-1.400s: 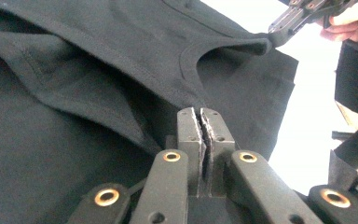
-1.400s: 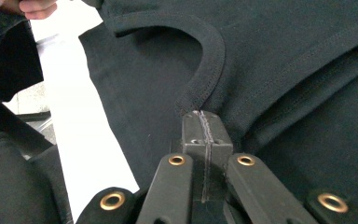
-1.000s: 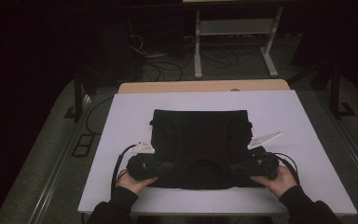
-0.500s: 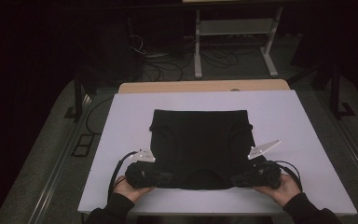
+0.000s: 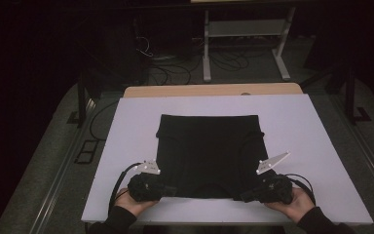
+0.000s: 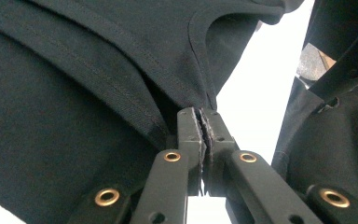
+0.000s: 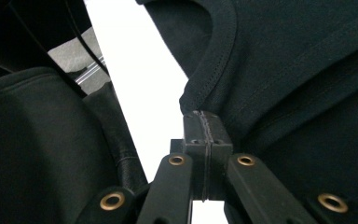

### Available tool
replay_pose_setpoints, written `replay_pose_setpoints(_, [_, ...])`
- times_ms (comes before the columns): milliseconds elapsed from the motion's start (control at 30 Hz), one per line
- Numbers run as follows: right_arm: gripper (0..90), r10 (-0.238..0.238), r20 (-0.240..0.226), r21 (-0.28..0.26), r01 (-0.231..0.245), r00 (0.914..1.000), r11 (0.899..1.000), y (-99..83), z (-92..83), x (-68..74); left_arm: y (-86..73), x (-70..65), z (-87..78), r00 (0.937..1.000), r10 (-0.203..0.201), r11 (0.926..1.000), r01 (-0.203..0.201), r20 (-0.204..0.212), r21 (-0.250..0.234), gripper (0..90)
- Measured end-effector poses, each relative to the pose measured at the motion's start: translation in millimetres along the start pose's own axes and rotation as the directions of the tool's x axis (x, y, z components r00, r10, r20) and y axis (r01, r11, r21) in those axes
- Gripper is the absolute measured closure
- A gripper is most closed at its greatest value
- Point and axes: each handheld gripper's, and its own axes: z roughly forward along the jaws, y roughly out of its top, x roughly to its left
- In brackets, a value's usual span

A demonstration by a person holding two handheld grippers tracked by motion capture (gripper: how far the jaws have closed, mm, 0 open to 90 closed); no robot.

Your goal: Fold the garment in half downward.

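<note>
A black garment (image 5: pixel 208 153) is being spread flat on the white tabletop (image 5: pixel 311 122), its near edge being pinched at both corners. It is being grasped by the left gripper (image 6: pixel 201 116) and the right gripper (image 7: pixel 204 117), both clenched on fabric. Next, an even, level pull or fold is probably called for.

Hand-held gripper (image 7: pixel 205 116) pinches the black garment (image 7: pixel 298 70) — jaws closed (at its hem).

A white table (image 5: pixel 126 161), with a metal stand (image 5: pixel 246 36) and floor cables (image 5: pixel 175 68) beyond.
</note>
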Motion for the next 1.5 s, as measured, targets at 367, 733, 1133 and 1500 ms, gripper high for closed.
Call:
replay_pose_setpoints(367, [88.8,-0.005,-0.017,0.042,0.005,0.9998,0.999,-1.9,6.1,5.2,-1.7,0.1,0.4,0.9999,-0.014,0.9994,0.014,-0.003,0.031,86.3])
replay_pose_setpoints(733, [66.3,-0.005,0.003,-0.029,0.005,1.0,1.0,3.3,-4.2,6.5,-0.3,0.0,-1.9,0.9983,-0.051,0.9982,0.052,0.026,-0.029,59.5])
replay_pose_setpoints(1133, [26.5,-0.024,0.067,-0.091,0.03,0.9975,0.995,13.4,-9.3,6.0,5.3,5.6,-15.9,0.9945,-0.104,0.9874,0.104,0.009,-0.119,25.9])
replay_pose_setpoints(1500, [0.0,-0.024,0.146,-0.135,0.044,0.9889,0.99,22.7,-15.6,3.4,3.7,14.4,-22.2,0.9848,-0.172,0.975,0.167,-0.024,-0.146,4.9])
